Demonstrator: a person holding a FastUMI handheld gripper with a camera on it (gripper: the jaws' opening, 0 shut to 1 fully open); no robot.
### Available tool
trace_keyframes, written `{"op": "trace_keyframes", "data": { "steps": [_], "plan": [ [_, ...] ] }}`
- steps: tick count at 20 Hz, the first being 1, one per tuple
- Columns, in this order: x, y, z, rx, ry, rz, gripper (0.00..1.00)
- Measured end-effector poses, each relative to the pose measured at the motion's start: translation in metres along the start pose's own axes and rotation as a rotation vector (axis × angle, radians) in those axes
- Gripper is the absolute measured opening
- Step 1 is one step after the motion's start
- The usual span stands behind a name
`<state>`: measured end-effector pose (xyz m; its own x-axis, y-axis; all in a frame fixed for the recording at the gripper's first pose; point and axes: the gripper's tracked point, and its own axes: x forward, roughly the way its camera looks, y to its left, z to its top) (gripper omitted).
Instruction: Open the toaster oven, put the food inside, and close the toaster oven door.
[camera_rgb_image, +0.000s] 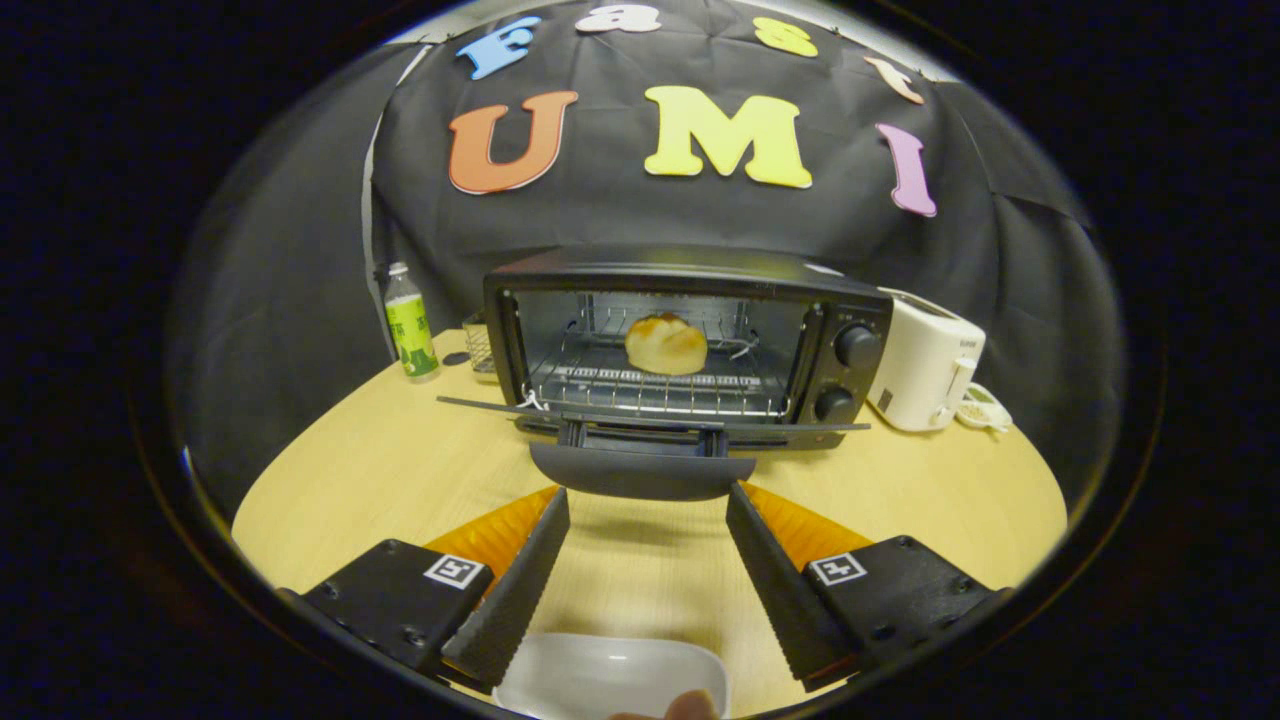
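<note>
Pale wooden tabletop (400, 470), backed by the booth's black cloth wall (640, 215), carries every item in the scene. At the near side the gripper (647, 504) points toward the oven with its fingers spread wide and nothing held between them; bare table shows through the gap. Just behind the fingers, at the closest part of the table, lies a white dish (610, 675), and a fingertip (692, 706) of a person shows at its near rim.

Just ahead of the fingertips is the dark handle (640, 473) of the toaster oven door (650, 420), which hangs fully lowered and lies roughly level, projecting toward the gripper. Whether the fingertips touch the handle cannot be told; they flank it on either side. Beyond the door stands the black toaster oven (690, 340), its cavity open. A round, golden-brown bread roll (666, 344) sits on the wire rack (650, 385) inside, near the middle of the cavity. Two control knobs (856, 346) are stacked on the panel to the right of the cavity.

To the right of the oven, just beside it, stands a white appliance (925, 372). To the left, well apart from the gripper, a clear bottle with a green label (410, 322) stands upright near the cloth.
</note>
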<state>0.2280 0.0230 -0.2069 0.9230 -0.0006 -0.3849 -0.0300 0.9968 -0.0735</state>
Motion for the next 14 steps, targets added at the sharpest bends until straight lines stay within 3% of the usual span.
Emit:
{"op": "trace_keyframes", "data": {
  "steps": [14],
  "plan": [
    [-0.011,0.004,0.040,0.046,-0.113,0.013,1.00]
  ]
}}
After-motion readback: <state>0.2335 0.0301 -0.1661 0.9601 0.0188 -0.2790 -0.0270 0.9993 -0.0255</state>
